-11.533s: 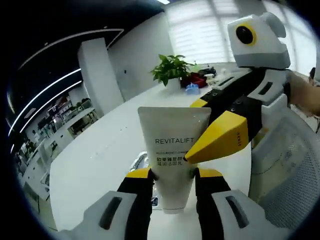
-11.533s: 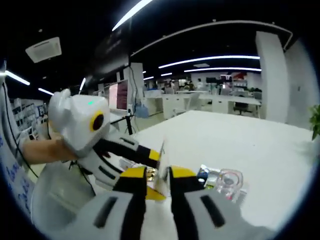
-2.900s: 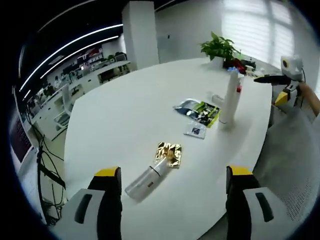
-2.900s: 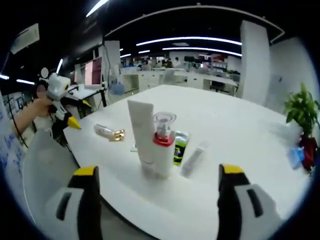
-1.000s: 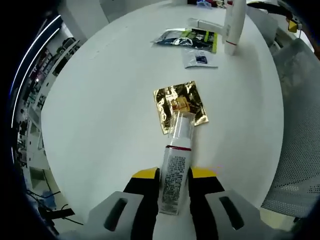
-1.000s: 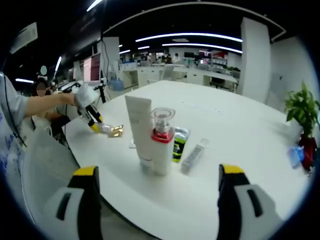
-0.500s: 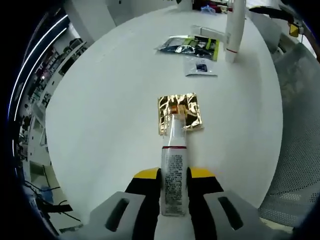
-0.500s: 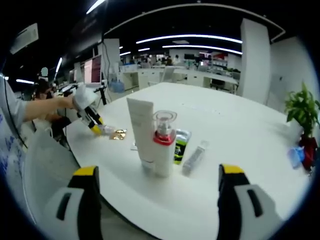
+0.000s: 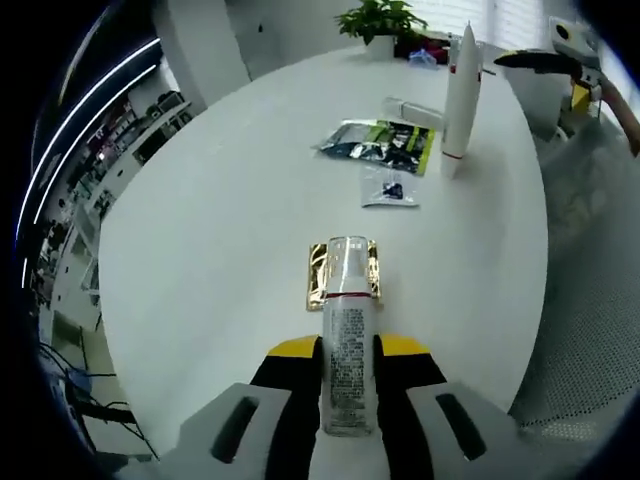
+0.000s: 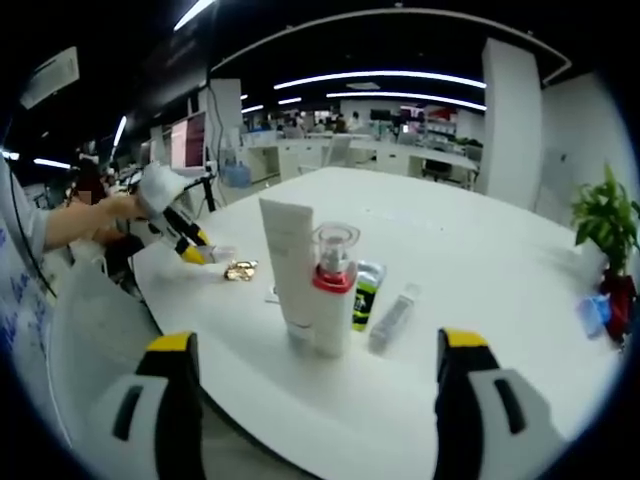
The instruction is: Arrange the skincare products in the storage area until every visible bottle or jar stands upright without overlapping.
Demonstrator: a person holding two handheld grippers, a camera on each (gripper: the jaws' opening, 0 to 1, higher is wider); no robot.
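Gold foil sachet (image 9: 343, 274); white tube (image 10: 290, 268); red-collared pump bottle (image 10: 331, 297).

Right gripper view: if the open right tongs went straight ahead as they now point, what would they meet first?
Probably the pump bottle with the red collar, standing upright beside the white tube on the table. The right tongs point roughly between them, so depth leaves it unsure.

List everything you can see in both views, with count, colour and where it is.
bottle: 1, clear with printed label, held in the left gripper's jaws
gold sachet: 1, gold, on the table under the bottle's tip
tube: 1, white, upright mid-table
pump bottle: 1, white with red collar, upright beside the tube
green sachet: 1, green and dark, flat
small sachet: 1, white, flat
lying tube: 1, pale, flat
plant: 1, green, far edge
table: 1, white
left gripper: yellow-tipped, shut
right gripper: yellow-tipped, open
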